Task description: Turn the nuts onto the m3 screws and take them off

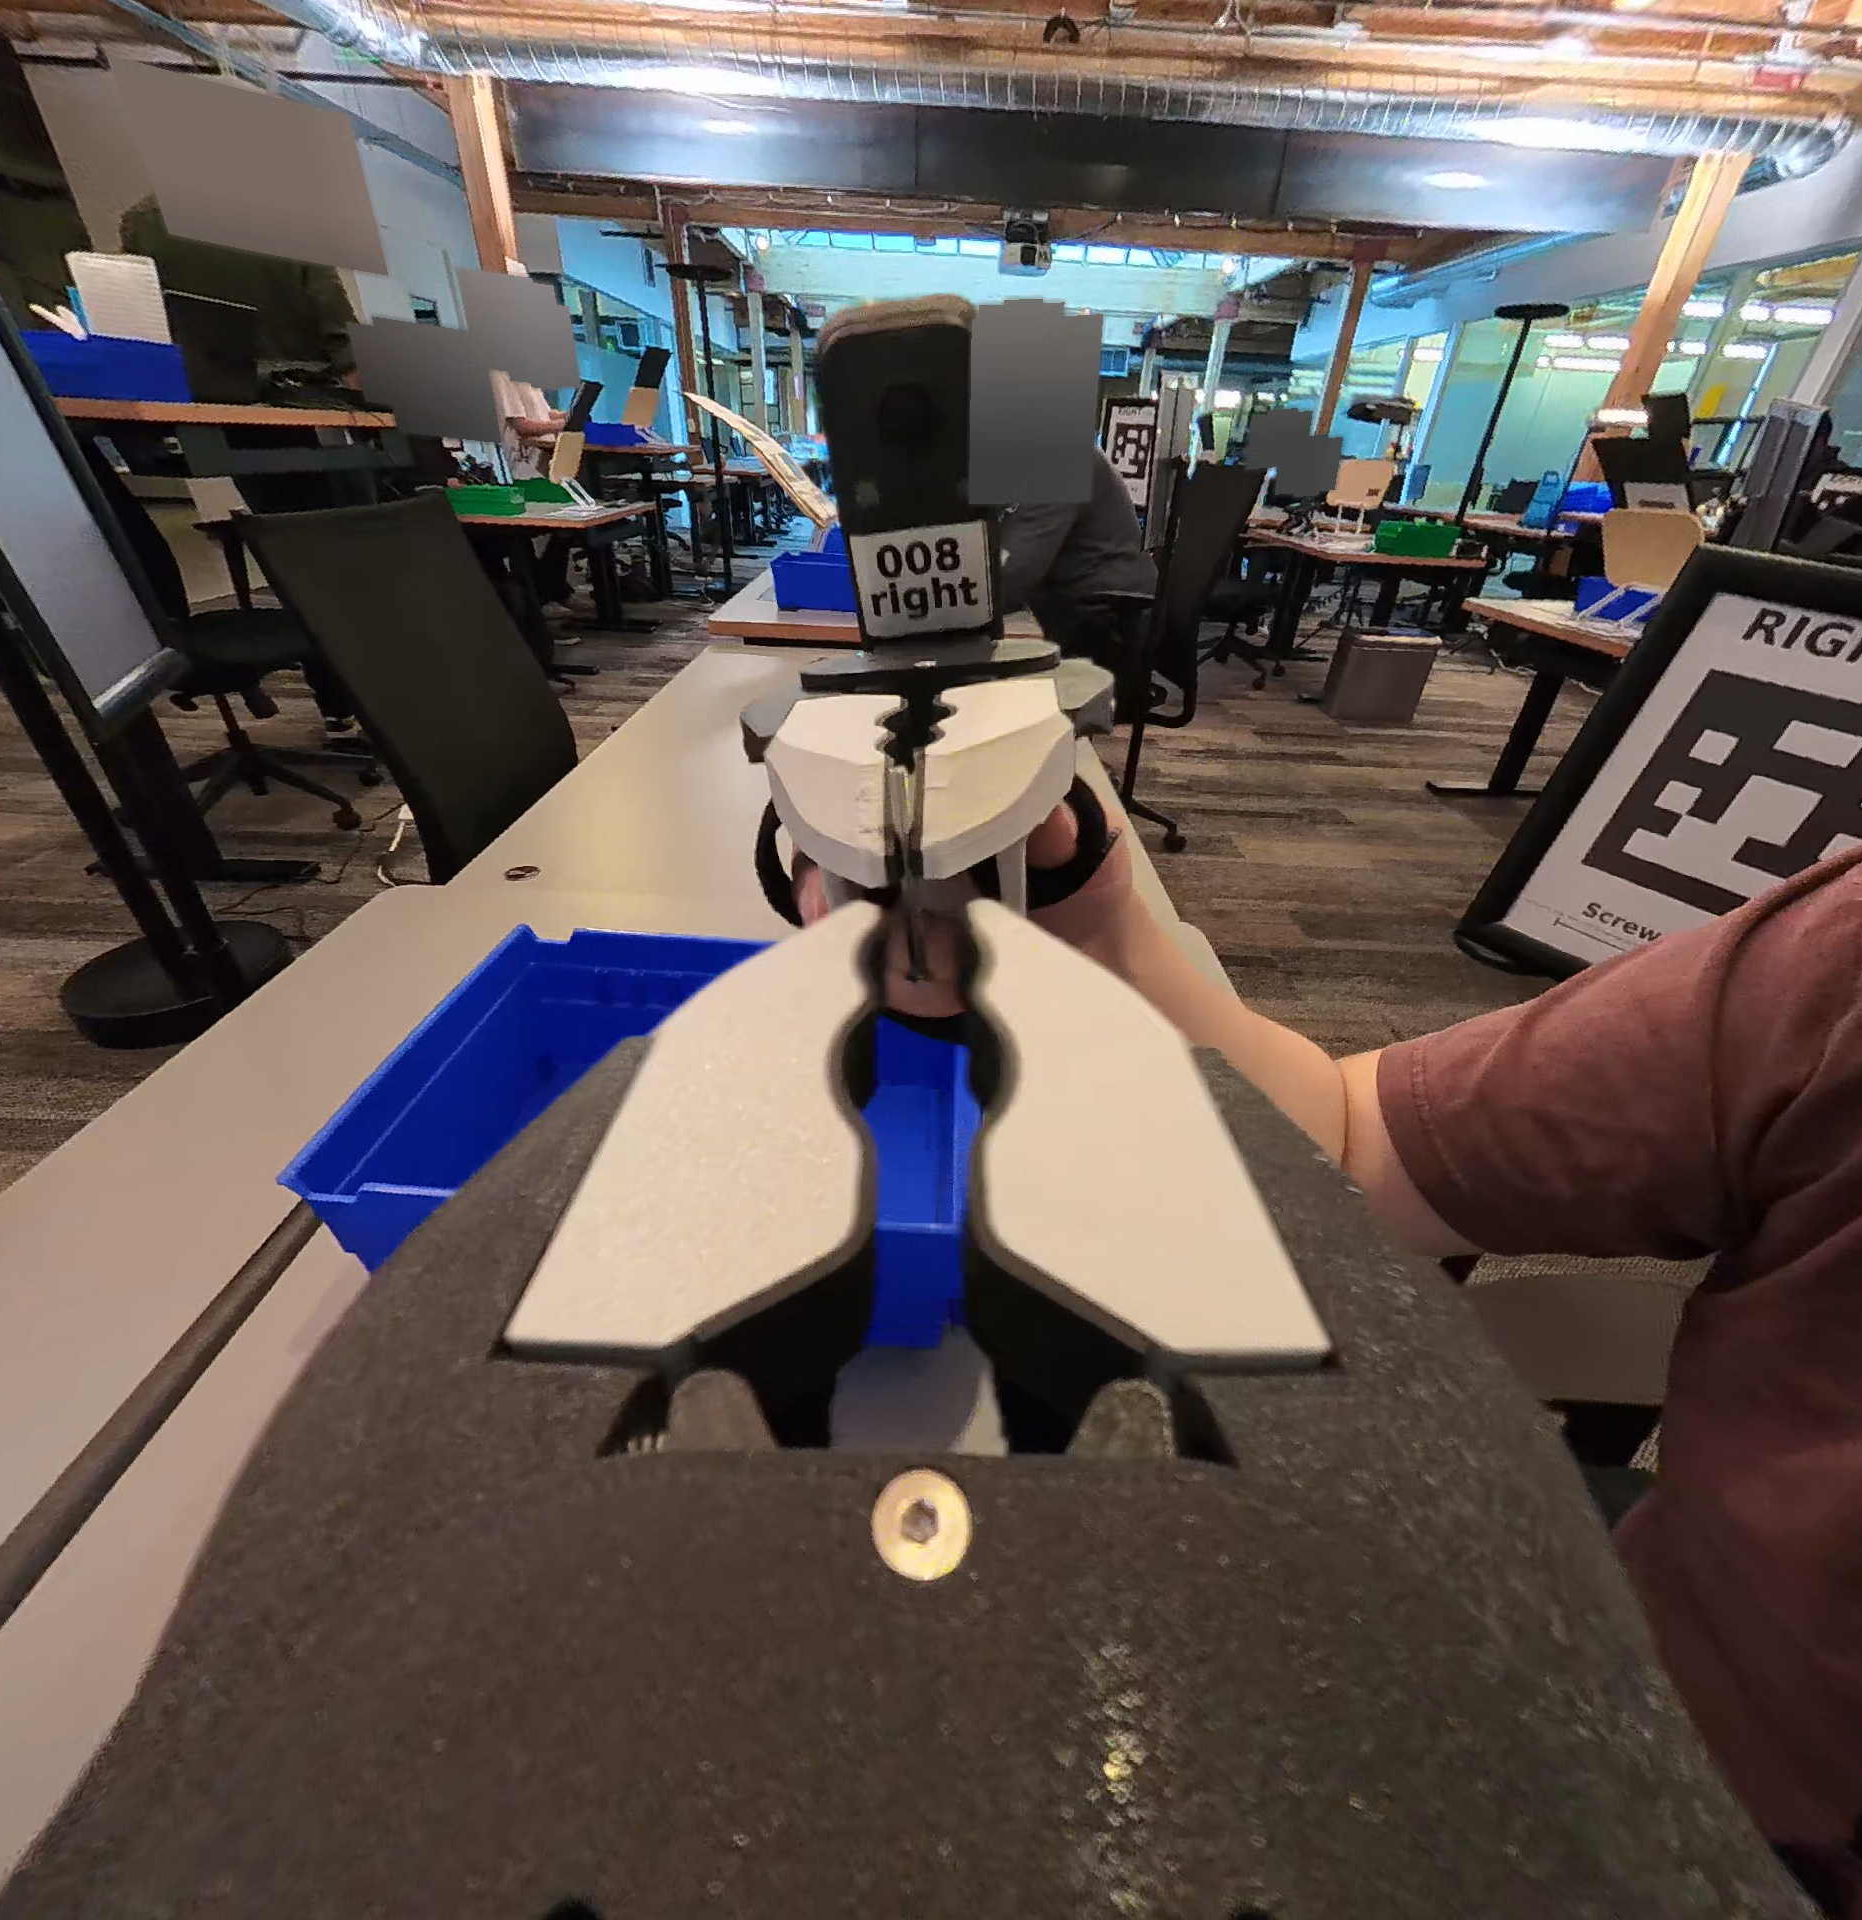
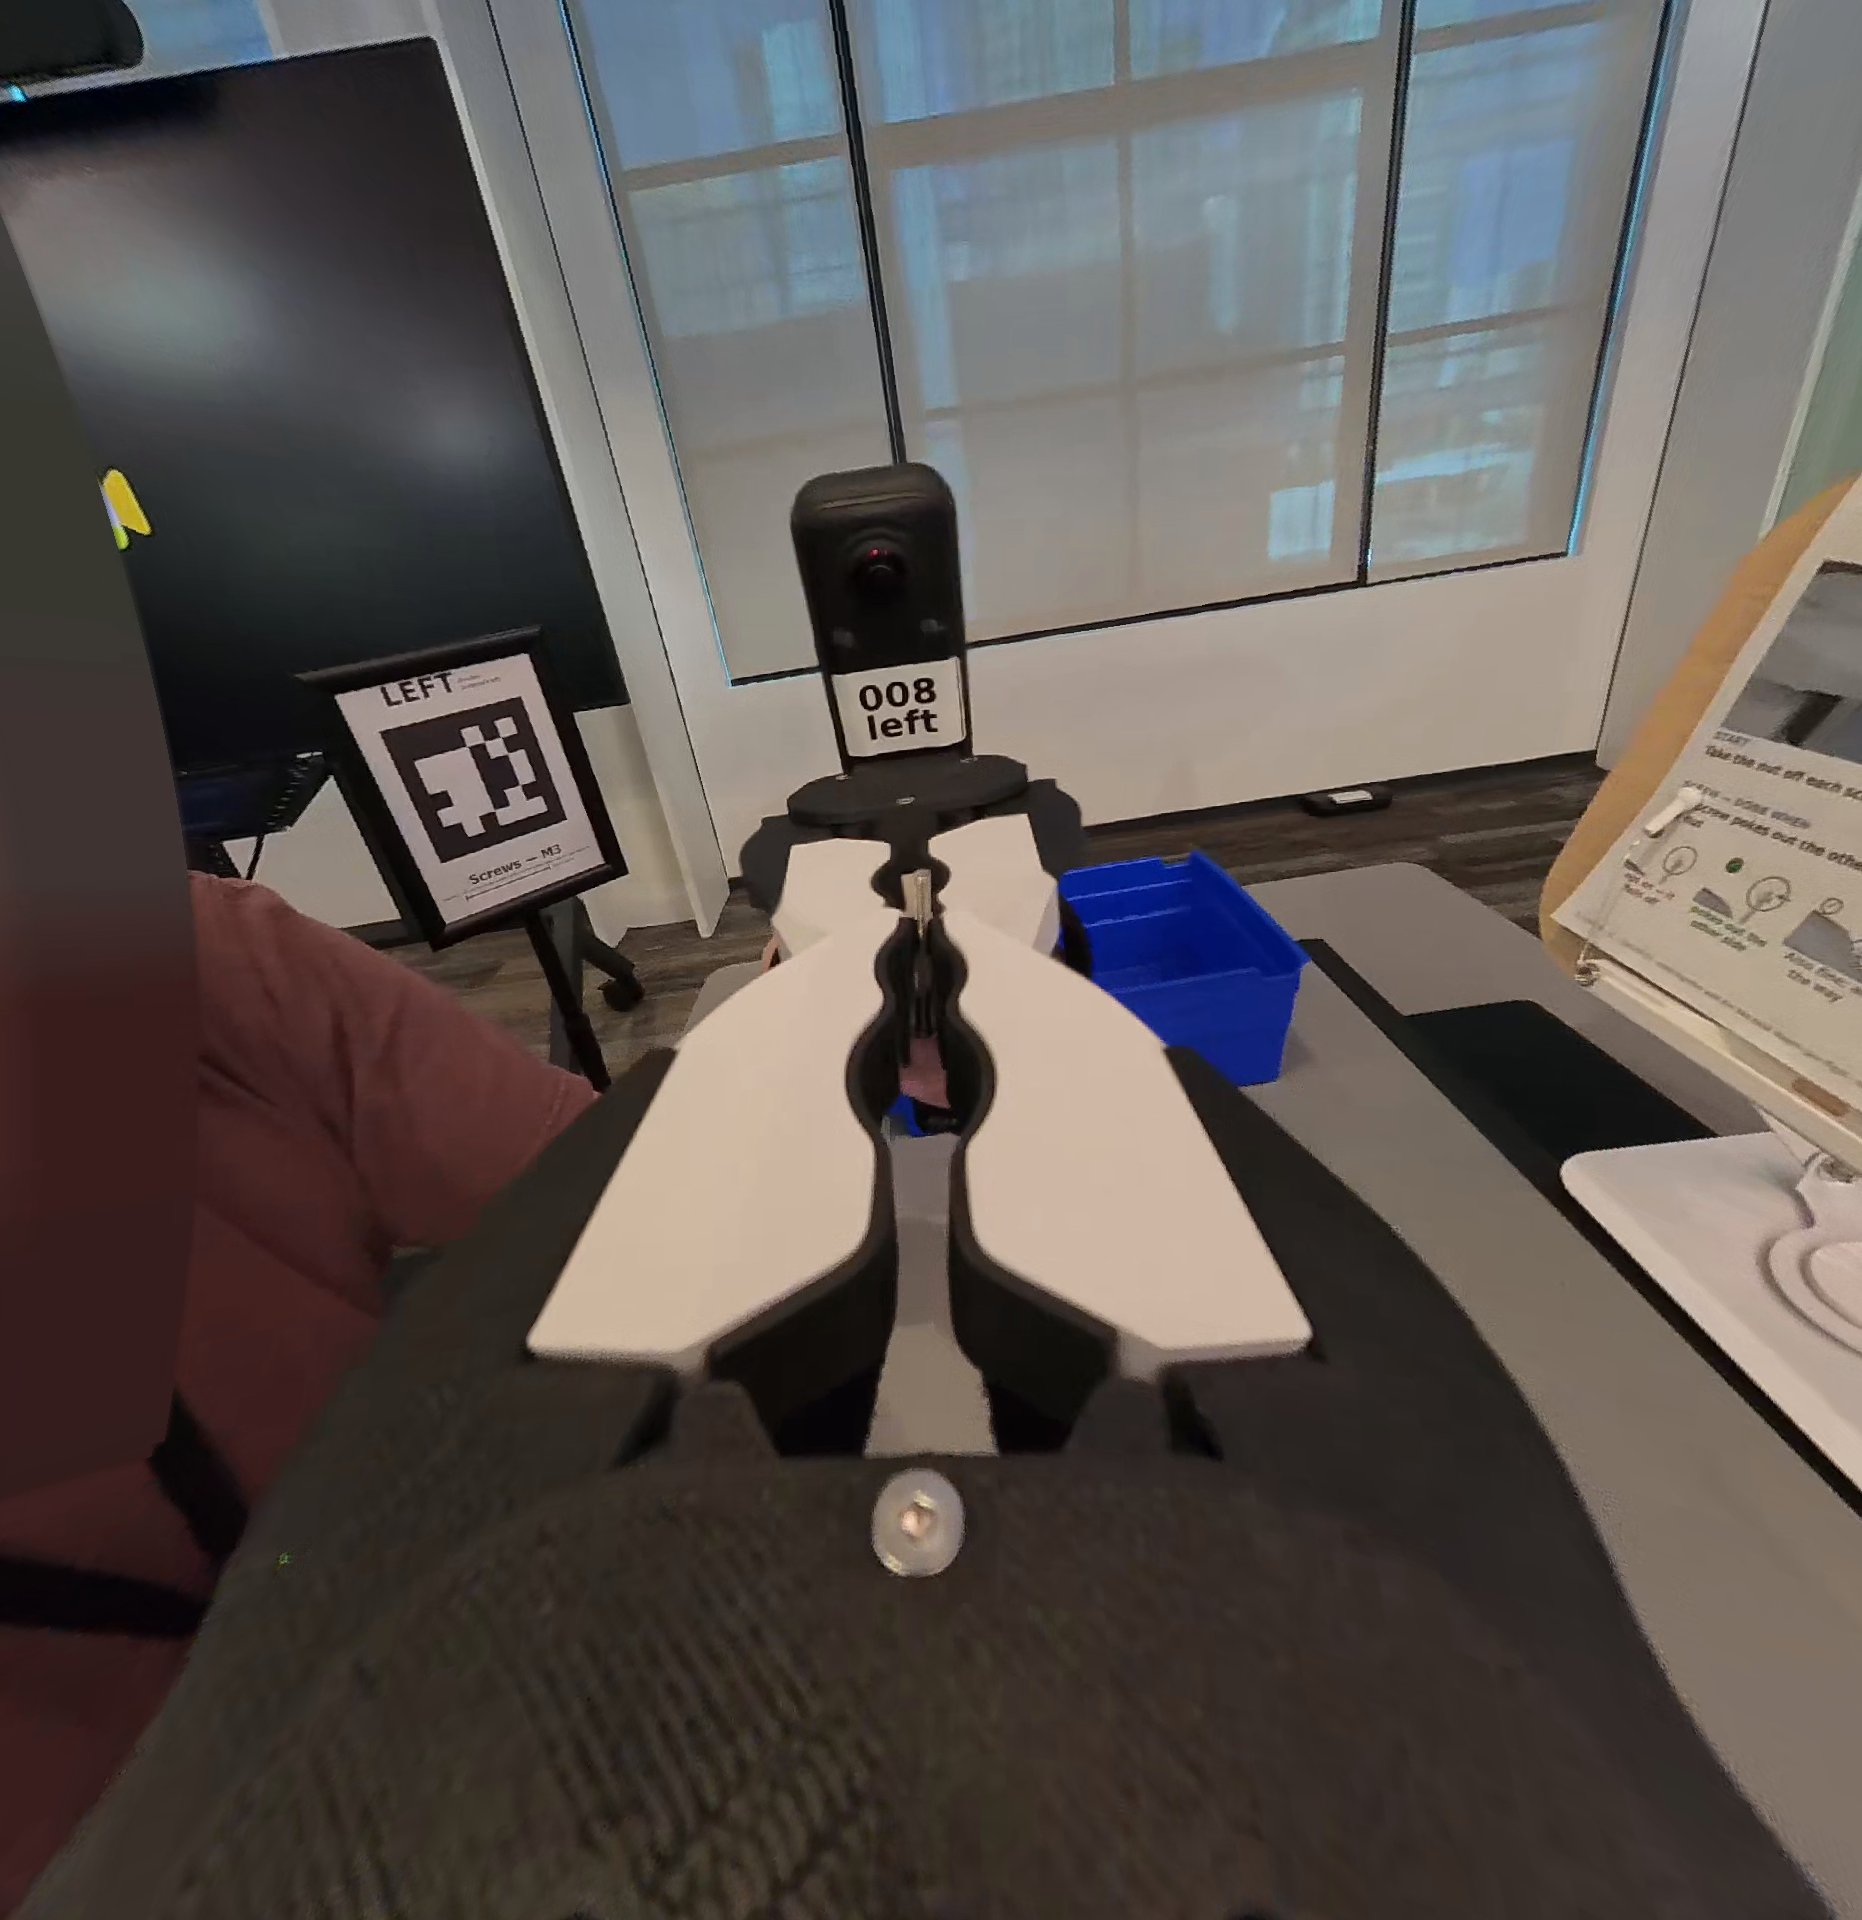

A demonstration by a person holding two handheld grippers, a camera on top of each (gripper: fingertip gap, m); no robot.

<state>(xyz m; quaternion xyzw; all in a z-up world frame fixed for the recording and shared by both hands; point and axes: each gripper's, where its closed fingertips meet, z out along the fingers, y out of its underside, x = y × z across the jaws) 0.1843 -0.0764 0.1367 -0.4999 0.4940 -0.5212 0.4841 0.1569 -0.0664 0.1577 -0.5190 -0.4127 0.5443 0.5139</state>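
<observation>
Grey tabletop carries a blue bin in an open-plan office. Left gripper and right gripper meet tip to tip, each nearly closed, apparently pinching one slim M3 screw.

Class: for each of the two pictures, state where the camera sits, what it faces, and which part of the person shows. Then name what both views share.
Left wrist view: on the left gripper, facing the right gripper and open office; forearm, maroon sleeve.
Right wrist view: on the right gripper, facing the left gripper and windows; maroon sleeve.
Shared: both grippers tip to tip, blue bin.
</observation>
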